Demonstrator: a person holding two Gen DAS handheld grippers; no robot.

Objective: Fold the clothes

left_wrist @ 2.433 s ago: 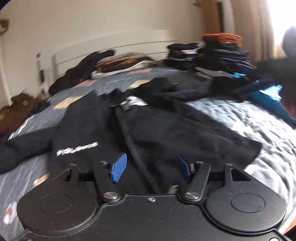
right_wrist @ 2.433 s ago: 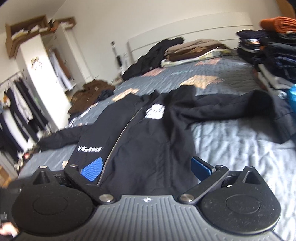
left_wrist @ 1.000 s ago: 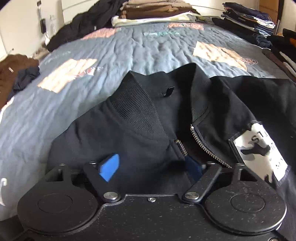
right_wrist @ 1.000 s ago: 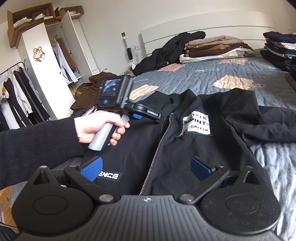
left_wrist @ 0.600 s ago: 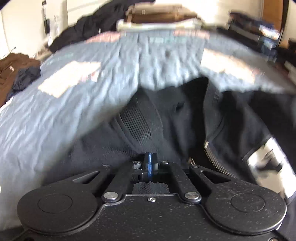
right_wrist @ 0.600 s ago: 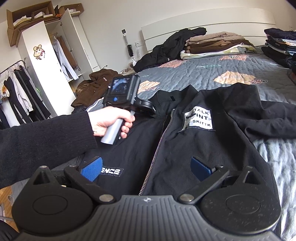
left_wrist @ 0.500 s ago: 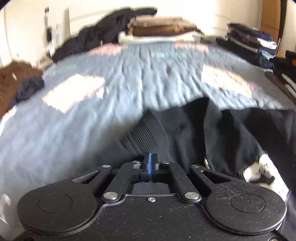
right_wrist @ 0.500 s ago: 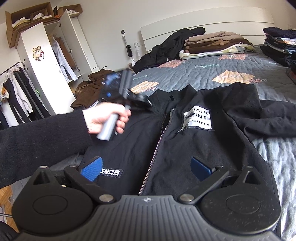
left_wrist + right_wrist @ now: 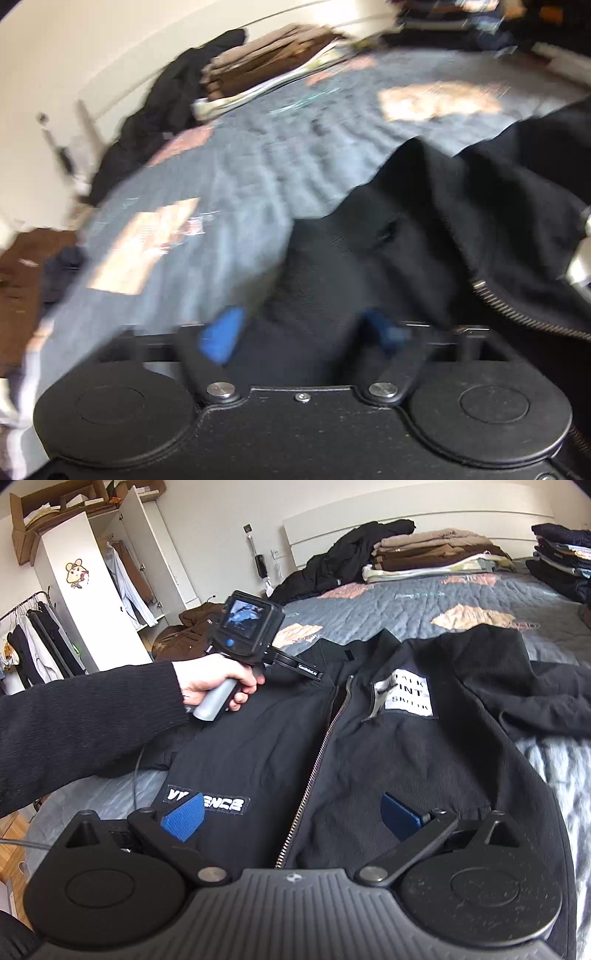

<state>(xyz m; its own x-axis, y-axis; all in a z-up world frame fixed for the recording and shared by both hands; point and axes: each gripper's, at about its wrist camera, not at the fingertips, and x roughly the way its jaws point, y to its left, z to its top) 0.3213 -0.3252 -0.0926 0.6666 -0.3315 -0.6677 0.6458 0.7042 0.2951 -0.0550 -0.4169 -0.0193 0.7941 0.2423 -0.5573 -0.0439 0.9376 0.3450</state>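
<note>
Jacket [image 9: 388,738], black and zipped, lies flat on your bed [image 9: 424,602]; your left tongs [image 9: 301,334], just opening, straddle its collar at 10 o'clock, while your right tongs [image 9: 291,818] hover apart over its hem.

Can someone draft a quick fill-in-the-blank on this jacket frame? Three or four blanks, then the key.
1. The black jacket lies on a quilted ____.
2. The white patch sits on the side of the zipper toward the ____ edge of the right wrist view.
3. The right gripper hovers over the jacket's hem with its jaws ____.
4. The left gripper is aimed at the jacket's ____.

Missing words: bed; right; open; collar
</note>
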